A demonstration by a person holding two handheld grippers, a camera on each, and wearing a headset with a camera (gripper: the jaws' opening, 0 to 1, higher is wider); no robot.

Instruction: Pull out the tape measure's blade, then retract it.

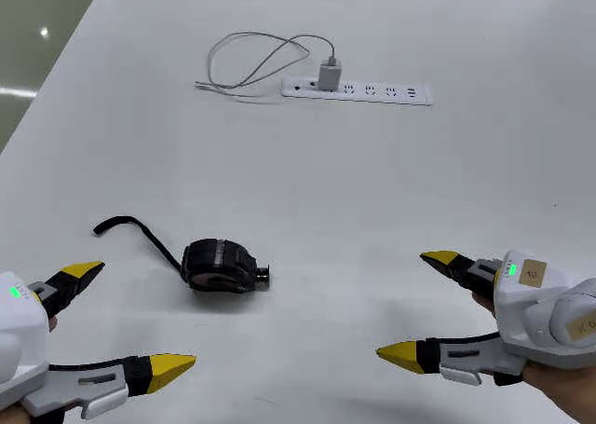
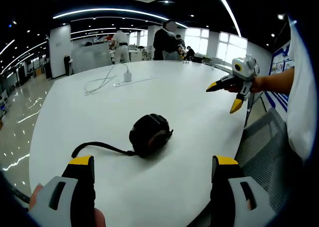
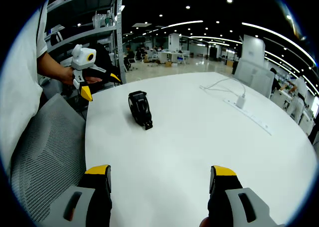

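A black tape measure (image 1: 222,266) lies on its side on the white table (image 1: 372,191), a little in from the edge nearest the person, with its black strap (image 1: 135,233) trailing out toward the table's left edge. The left tool (image 1: 144,313) and the right tool (image 1: 402,303) hover on either side of it, each with its yellow-tipped jaws spread wide and gripping nothing, both clear of the tape measure. Toward the far edge lies a white power strip (image 1: 358,90) with a charger (image 1: 330,74) plugged in and its cable (image 1: 251,61) looped beside it.
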